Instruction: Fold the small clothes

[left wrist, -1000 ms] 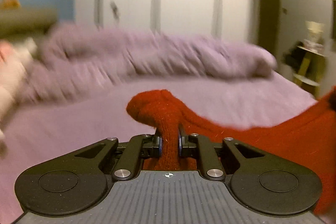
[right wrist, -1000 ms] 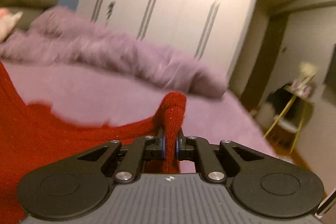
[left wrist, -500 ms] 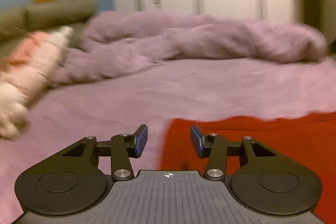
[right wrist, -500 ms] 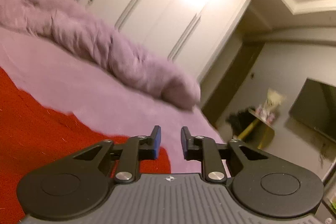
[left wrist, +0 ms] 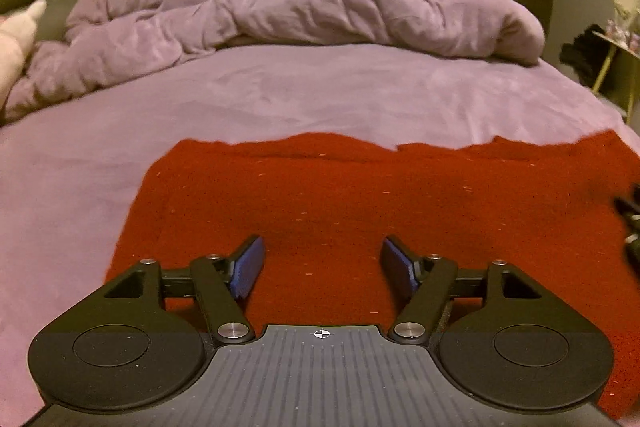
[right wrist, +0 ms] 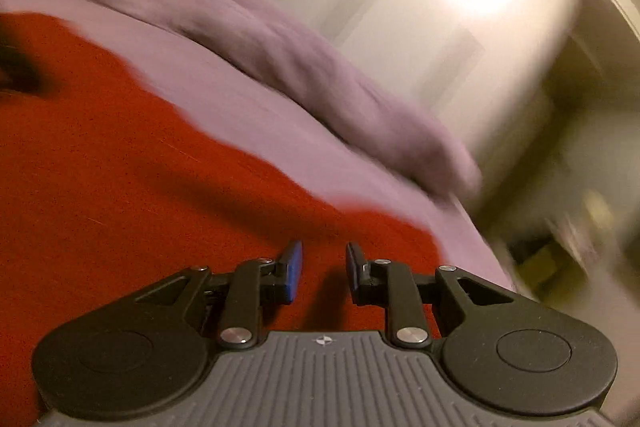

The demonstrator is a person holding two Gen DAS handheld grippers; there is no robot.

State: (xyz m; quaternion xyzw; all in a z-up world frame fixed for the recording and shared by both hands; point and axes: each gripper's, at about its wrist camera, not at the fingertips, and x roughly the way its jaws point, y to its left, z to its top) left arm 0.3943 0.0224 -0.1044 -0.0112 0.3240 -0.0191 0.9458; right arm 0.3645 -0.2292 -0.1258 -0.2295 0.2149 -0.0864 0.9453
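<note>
Left gripper is opening wide, empty, over the near left part of the red cloth, which lies flat on the bed, long axis across. Right gripper, narrowly parted and empty, hovers over its near right corner.

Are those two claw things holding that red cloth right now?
No. The left gripper is opening, the right gripper is open; the red cloth lies loose on the bed.

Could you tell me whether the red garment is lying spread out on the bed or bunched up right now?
Spread out. The red garment lies flat on the purple bed sheet, with only slight ripples along its far edge; whether it is already folded double, I cannot tell.
</note>
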